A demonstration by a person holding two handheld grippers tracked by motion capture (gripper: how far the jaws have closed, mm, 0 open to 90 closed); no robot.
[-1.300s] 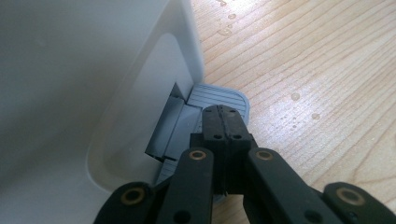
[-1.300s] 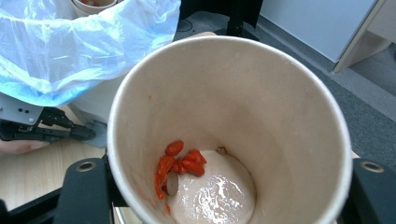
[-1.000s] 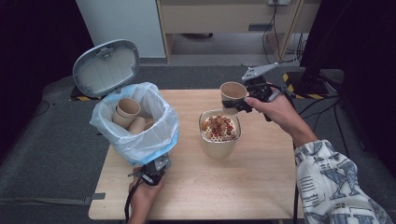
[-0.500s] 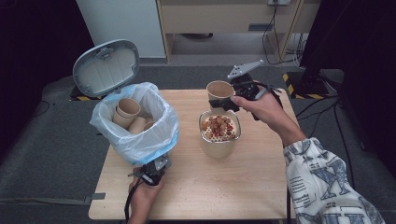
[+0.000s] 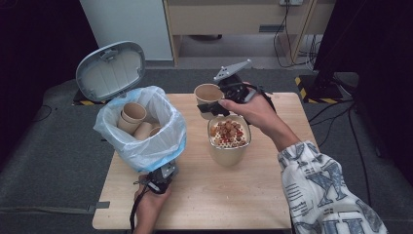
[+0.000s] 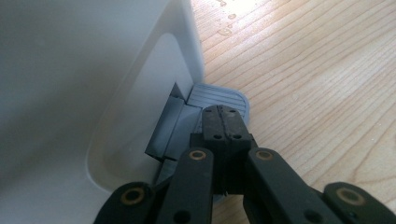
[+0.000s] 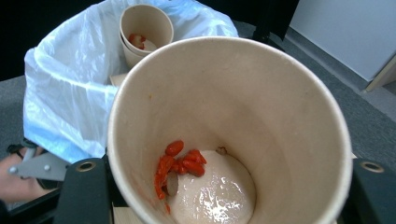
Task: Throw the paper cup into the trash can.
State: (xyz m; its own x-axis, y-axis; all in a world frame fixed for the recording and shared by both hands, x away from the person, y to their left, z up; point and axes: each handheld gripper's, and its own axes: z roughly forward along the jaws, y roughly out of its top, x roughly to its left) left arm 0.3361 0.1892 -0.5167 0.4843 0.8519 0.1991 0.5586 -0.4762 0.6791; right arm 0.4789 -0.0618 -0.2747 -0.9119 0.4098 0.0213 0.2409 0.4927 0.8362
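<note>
**One cup in my right grip, on its way toward the lined bin**

One wooden table carries everything. The biggest thing on it is one white bin at the left, its grey lid tipped up behind, lined with one pale blue plastic bag. Inside the bag I count three paper cups; from my right gripper view the top one holds a few red scraps. Right of the bin stands one sieve container, a perforated insert on a tan tub, holding a heap of red and brown solids.

My right gripper is clamped on the one paper cup still out of the bin, its jaws on either side of the wall. The cup is in the air over the far middle of the table, just beyond the sieve container. In it lie a few red berries on a wet bottom.

My left gripper is clenched with nothing between its jaws, the tips pressing on the bin's grey pedal at the near edge.

Since the earlier frames, the held cup has travelled left from the far right corner toward the bin; my left hand has stayed put.
</note>
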